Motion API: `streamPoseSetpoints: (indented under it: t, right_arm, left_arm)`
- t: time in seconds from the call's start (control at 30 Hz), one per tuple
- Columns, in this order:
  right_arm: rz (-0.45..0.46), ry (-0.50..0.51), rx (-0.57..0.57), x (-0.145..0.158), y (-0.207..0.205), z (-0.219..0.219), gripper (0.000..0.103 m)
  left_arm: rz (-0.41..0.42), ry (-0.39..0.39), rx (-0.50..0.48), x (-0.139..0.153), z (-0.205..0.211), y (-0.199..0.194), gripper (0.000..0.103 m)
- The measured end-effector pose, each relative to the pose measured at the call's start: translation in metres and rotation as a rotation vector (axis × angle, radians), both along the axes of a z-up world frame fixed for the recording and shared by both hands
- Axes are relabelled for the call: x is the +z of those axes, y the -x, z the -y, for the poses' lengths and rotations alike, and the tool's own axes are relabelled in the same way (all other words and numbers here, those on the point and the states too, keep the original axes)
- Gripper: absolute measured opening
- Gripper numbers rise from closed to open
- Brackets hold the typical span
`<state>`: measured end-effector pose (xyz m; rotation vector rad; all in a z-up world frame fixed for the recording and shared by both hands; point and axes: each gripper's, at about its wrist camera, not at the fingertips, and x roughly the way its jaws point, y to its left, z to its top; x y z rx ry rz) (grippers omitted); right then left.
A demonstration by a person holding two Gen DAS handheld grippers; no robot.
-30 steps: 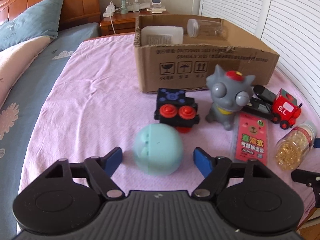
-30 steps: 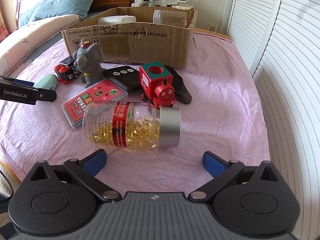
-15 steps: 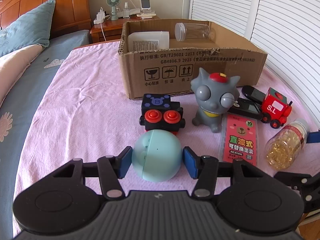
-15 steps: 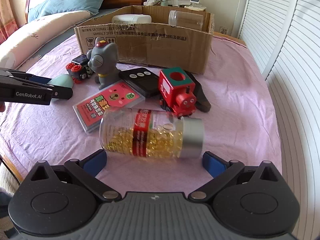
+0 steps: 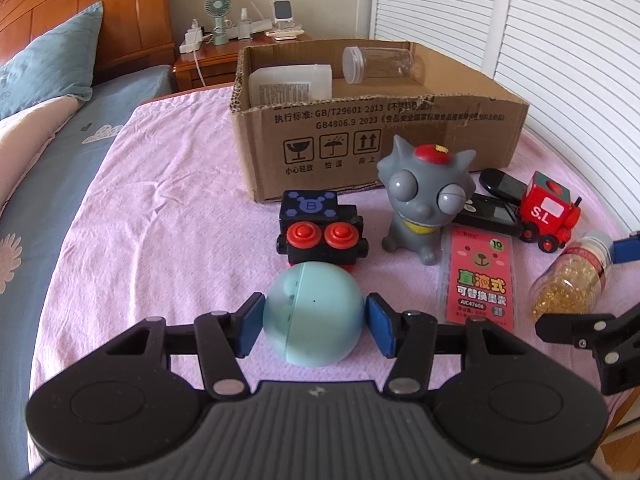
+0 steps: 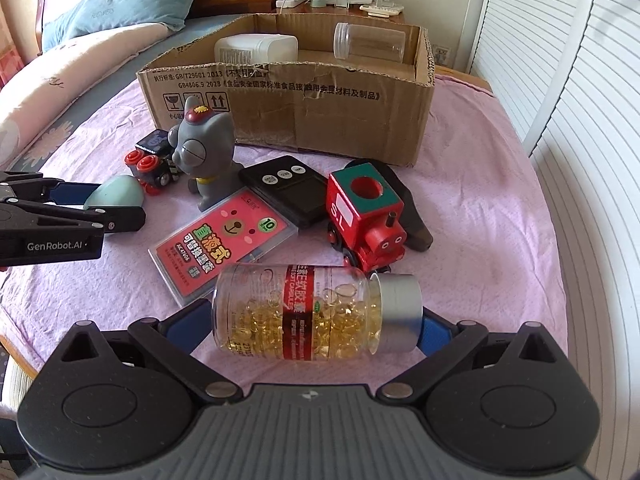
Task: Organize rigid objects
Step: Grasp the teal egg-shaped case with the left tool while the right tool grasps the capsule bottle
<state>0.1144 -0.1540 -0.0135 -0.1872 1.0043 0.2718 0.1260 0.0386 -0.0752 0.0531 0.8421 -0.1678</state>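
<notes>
The left gripper (image 5: 314, 322) pinches the pale blue egg-shaped toy (image 5: 314, 314) between its blue pads, on the pink cloth (image 5: 168, 216) just in front of the black block toy with red buttons (image 5: 320, 228). The right gripper (image 6: 314, 326) brackets the capsule bottle (image 6: 316, 312) lying on its side, pads at both ends; whether they press it I cannot tell. Behind stands the cardboard box (image 6: 320, 120).

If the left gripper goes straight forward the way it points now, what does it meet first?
The left gripper already has the teal egg-shaped toy between its fingers, so that comes first. Just behind it stands the black toy train with red buttons; the gap between them looks small, but depth is unclear.
</notes>
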Motion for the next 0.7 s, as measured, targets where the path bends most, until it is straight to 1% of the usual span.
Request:
streamPoseSetpoints:
  t: [0.1,0.2,0.27,0.37,0.4,0.43,0.57,0.7]
  right_arm:
    - [-0.003,0.003,-0.002,0.0009,-0.0012,-0.0008,0.103]
    - [-0.008,0.014,-0.011,0.0011,-0.0016,-0.0017,0.102]
    - [-0.009,0.019,-0.017,0.0003,-0.0015,-0.0020,0.101]
    - [-0.010,0.020,-0.028,-0.0003,-0.0019,-0.0022,0.100]
    - [-0.011,0.027,-0.031,-0.0005,-0.0024,-0.0026,0.100]
    - [-0.014,0.039,-0.033,-0.0007,-0.0032,-0.0032,0.096]
    - [-0.020,0.034,-0.029,0.0009,-0.0034,-0.0028,0.096]
    - [-0.020,0.016,-0.021,0.0045,-0.0026,-0.0008,0.096]
  left_arm:
    - [0.003,-0.013,-0.052,0.0002,-0.0021,-0.0034,0.055]
    - [0.001,-0.026,-0.076,0.0010,-0.0015,-0.0054,0.055]
    - [0.003,-0.031,-0.081,0.0009,-0.0007,-0.0060,0.055]
    - [0.001,-0.014,-0.080,-0.0002,-0.0030,-0.0062,0.054]
    - [-0.004,-0.006,-0.079,0.0000,-0.0042,-0.0062,0.052]
    - [-0.008,-0.003,-0.081,0.0004,-0.0048,-0.0064,0.052]
    - [-0.016,-0.012,-0.096,0.0013,-0.0043,-0.0081,0.052]
    - [-0.043,-0.012,-0.122,0.0033,-0.0045,-0.0088,0.052]
